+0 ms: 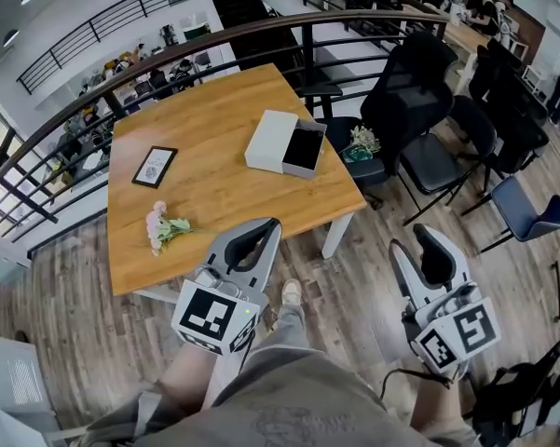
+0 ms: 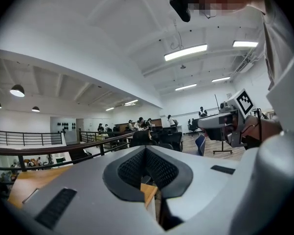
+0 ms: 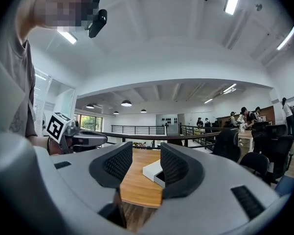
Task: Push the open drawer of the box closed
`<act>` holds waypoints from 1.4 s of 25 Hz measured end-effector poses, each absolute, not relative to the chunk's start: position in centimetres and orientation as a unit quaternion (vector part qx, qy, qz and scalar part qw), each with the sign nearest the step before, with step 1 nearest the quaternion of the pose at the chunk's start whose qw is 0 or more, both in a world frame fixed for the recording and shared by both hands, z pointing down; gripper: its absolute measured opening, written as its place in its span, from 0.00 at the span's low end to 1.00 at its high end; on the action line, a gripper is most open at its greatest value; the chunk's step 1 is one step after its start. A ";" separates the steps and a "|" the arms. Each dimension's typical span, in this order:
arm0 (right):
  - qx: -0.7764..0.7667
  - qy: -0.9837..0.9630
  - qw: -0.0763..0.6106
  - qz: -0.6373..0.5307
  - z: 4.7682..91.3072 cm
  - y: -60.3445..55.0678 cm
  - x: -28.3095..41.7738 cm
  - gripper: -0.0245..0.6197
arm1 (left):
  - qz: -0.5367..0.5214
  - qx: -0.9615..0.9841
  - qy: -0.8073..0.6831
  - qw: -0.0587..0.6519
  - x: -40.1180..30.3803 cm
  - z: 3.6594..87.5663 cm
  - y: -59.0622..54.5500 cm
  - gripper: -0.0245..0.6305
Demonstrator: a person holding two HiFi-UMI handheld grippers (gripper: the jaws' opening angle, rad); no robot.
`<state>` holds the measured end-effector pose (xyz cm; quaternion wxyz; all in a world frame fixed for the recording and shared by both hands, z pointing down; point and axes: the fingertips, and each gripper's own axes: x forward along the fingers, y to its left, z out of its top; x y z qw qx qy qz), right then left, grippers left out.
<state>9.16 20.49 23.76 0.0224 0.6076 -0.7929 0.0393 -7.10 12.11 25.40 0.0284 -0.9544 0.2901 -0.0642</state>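
Note:
The white box (image 1: 271, 140) lies on the wooden table (image 1: 219, 189) at its far right, its drawer (image 1: 305, 149) pulled out to the right and showing a black inside. My left gripper (image 1: 268, 226) hangs off the table's near edge, jaws shut and empty; in the left gripper view its pads (image 2: 137, 168) meet with nothing between them. My right gripper (image 1: 427, 237) is further right, over the floor, open and empty. In the right gripper view the box (image 3: 153, 170) shows between the spread pads (image 3: 118, 163), well ahead.
A framed picture (image 1: 155, 166) and a small pink flower bunch (image 1: 161, 228) lie on the table's left half. Black office chairs (image 1: 419, 91) stand right of the table, a railing (image 1: 261, 28) runs behind it. The person's legs (image 1: 289, 389) are below.

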 end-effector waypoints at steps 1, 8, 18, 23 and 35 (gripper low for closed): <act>0.607 -0.793 0.028 0.044 24.2 19.2 9.5 0.34 | -0.072 -0.954 0.289 0.027 -6.8 25.9 10.9 0.06; 0.592 -0.796 0.088 0.083 28.4 9.5 11.4 0.33 | -0.122 -0.952 0.282 0.001 -5.2 29.9 2.0 0.06; 0.583 -0.779 0.163 0.163 37.4 -4.2 13.2 0.31 | -0.184 -0.945 0.267 -0.048 -3.9 37.8 -11.0 0.06; 0.572 -0.776 0.195 0.183 43.4 -8.7 14.1 0.31 | -0.212 -0.940 0.257 -0.067 -3.3 42.8 -15.2 0.06; 0.547 -0.756 0.267 0.241 52.0 -14.5 15.6 0.29 | -0.272 -0.918 0.254 -0.136 -3.2 50.2 -19.9 0.06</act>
